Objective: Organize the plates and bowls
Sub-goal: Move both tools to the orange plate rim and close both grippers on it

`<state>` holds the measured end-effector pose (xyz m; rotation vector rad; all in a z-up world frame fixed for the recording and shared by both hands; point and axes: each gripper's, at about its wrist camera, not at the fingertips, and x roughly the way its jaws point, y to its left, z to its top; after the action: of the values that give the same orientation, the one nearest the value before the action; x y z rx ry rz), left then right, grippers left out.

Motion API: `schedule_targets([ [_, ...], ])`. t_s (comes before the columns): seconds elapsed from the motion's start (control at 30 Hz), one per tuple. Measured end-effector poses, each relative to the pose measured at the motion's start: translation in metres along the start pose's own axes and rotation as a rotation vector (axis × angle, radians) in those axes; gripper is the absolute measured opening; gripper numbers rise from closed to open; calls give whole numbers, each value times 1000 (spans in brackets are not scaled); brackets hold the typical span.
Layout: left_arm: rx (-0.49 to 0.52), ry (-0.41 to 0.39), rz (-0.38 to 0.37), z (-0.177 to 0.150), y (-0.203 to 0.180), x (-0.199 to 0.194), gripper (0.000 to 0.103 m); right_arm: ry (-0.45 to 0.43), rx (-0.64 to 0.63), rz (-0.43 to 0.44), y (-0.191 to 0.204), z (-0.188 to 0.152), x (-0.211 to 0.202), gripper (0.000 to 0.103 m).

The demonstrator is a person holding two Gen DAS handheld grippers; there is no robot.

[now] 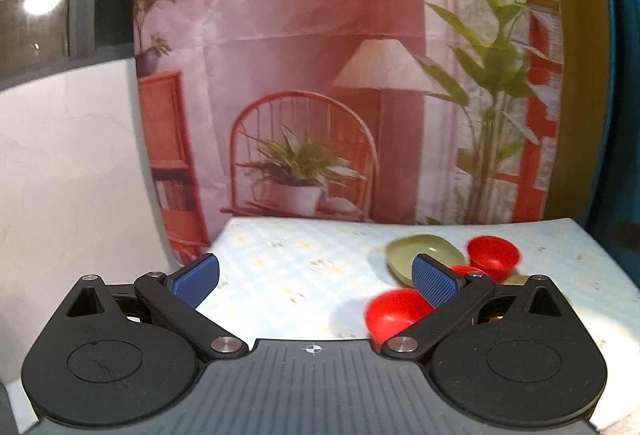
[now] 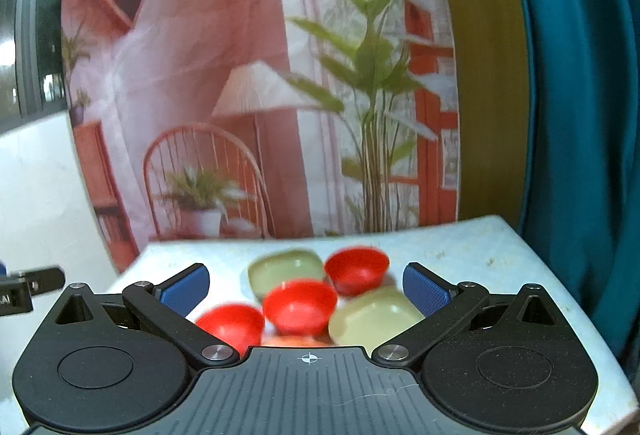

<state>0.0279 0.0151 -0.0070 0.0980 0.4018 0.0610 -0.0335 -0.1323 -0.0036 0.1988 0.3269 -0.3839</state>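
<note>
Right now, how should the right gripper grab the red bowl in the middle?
Probably by its rim. The middle red bowl sits upright, mouth up, between the open right gripper pads. Come from above and pinch the near rim, since other dishes crowd its sides.

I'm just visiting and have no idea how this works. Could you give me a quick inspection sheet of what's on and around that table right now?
Surface: table under a pale patterned cloth.
Job's things: three red bowls and two pale green dishes, grouped close together; both views are blurred.
Clutter: nothing seen.
Grippers: left gripper open and holding nothing, left of the group; right gripper open and holding nothing, facing the group.
Cables: nothing seen.
Surroundings: printed backdrop of a room with chair, lamp and plants; teal curtain on the right; white wall on the left.
</note>
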Motion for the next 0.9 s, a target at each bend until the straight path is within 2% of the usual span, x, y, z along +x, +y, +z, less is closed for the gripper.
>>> schedule_targets([
  [0.13, 34, -18, -20, -1, -3, 15, 103, -68, -10, 21, -11, 3, 14, 103],
  [0.3, 27, 17, -53, -10, -9, 43, 103, -60, -54, -30, -17, 1, 43, 103],
  [0.57, 77, 151, -121, -43, -34, 93, 103, 110, -29, -7, -24, -41, 90, 103],
  [0.73, 72, 249, -181, -64, -44, 123, 103, 218, -109, -25, -16, -75, 110, 103],
  [0.8, 75, 284, -190, -73, -49, 133, 103, 260, -104, -15, -18, -85, 118, 102],
  [0.9, 72, 346, -208, -84, -57, 146, 103, 308, -76, 10, -23, -98, 124, 94],
])
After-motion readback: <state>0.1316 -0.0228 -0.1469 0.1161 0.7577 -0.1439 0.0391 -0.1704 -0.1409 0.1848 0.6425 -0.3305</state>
